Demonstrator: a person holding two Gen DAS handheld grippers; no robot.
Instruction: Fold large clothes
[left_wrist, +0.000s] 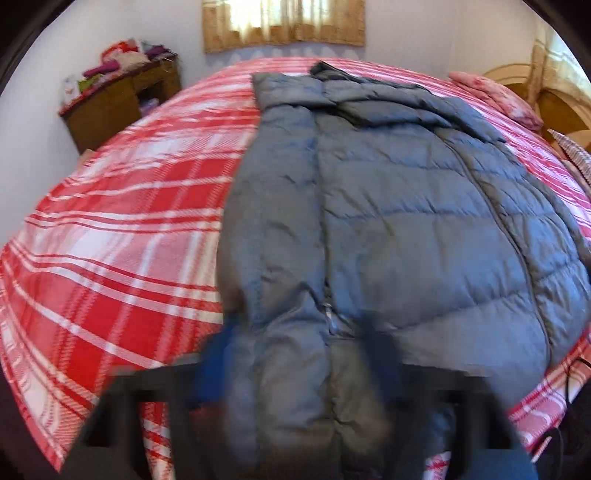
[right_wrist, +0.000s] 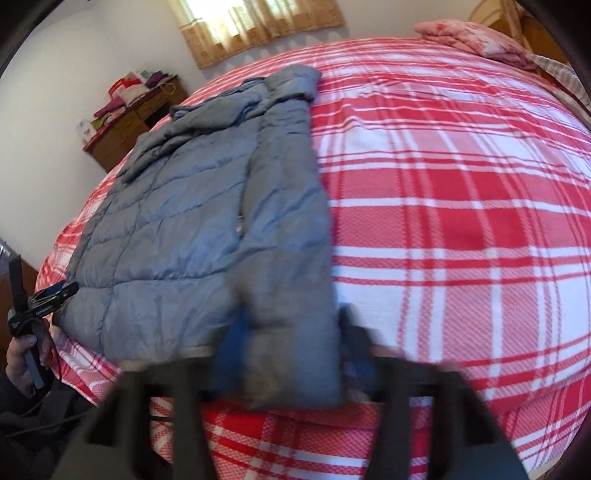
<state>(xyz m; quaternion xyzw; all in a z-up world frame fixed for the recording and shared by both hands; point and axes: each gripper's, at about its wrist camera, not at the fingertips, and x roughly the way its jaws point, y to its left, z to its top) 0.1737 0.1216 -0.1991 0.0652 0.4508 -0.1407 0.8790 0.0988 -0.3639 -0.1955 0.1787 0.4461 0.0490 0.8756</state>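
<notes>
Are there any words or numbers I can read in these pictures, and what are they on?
None can be read.
Left gripper: pale lettering along its black body, too small and blurred.
White item on the wooden desk: red marks, too small to tell.
Grey puffer jacket, plaid bedspread: no text.

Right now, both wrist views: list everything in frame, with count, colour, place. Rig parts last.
puffer jacket: one, grey-blue, quilted, flat on the bed, hem at the near edge.
bed cover: one, red and white plaid, under the jacket.
pillow: one, pink, far right corner of the bed.
desk: one, brown wood, by the far left wall.
clothes pile: several items, pink, purple and white, on the desk.
curtain: one, tan, on the far wall.
left gripper: one, dark with blue fingers, closed on the jacket's hem.
right gripper: one, same build, closed on the hem's right corner.
hand: one, holding the left gripper's handle.
</notes>
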